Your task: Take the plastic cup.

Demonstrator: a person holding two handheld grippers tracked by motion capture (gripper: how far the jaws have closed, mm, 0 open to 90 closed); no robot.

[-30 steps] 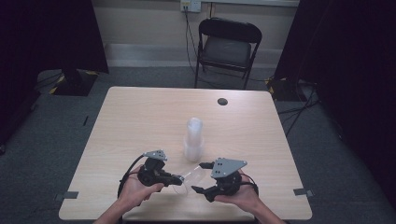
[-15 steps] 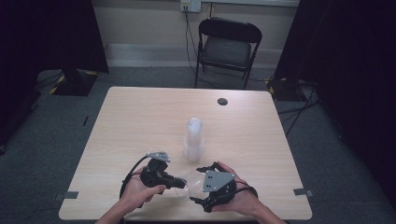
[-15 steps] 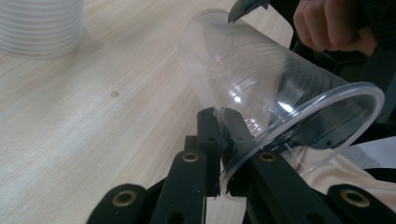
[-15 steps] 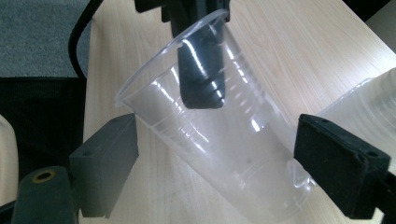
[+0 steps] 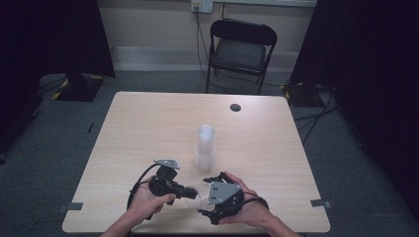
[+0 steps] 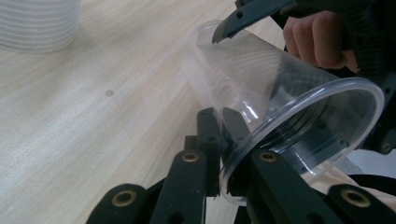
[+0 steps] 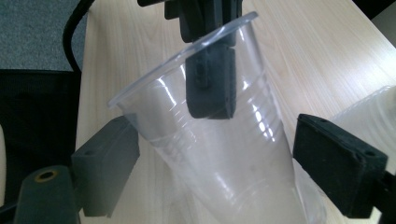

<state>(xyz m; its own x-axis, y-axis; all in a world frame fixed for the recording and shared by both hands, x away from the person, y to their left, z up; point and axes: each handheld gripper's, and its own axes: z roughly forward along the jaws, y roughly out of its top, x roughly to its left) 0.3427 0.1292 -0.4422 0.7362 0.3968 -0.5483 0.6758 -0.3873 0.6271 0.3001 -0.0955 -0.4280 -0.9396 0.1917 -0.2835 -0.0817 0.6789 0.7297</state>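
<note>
Plainly, the clear plastic cup [image 6: 280, 112] is a featherweight: thin-walled, springy, ribbed round its body and glossy enough to slide, so it would buckle or crack under a hard squeeze. It hangs tilted just above the near edge of the surface [image 5: 148, 128], between the person's two hands, near of the stack of cups [image 5: 205, 148] standing upright at the middle. The left tongs [image 6: 224, 135] are clamped on the rolled rim, one jaw inside the mouth and one outside, which I judge the sound place to hold it, since the rim is the stiffest part. The right tongs [image 7: 219, 154] have just been opening and stand wide, their pads on either side of the cup's lower body; in the right gripper view a small gap shows on each side, so they are not pressing on it. A second hold would go best low on the ribbed wall near the base, closed gently, because the mid-wall would cave in. I can read no brand, label or printing on the cup, the stack or the surface; the small dark disc [image 5: 235, 107] at the far side carries no legible mark either.
</note>
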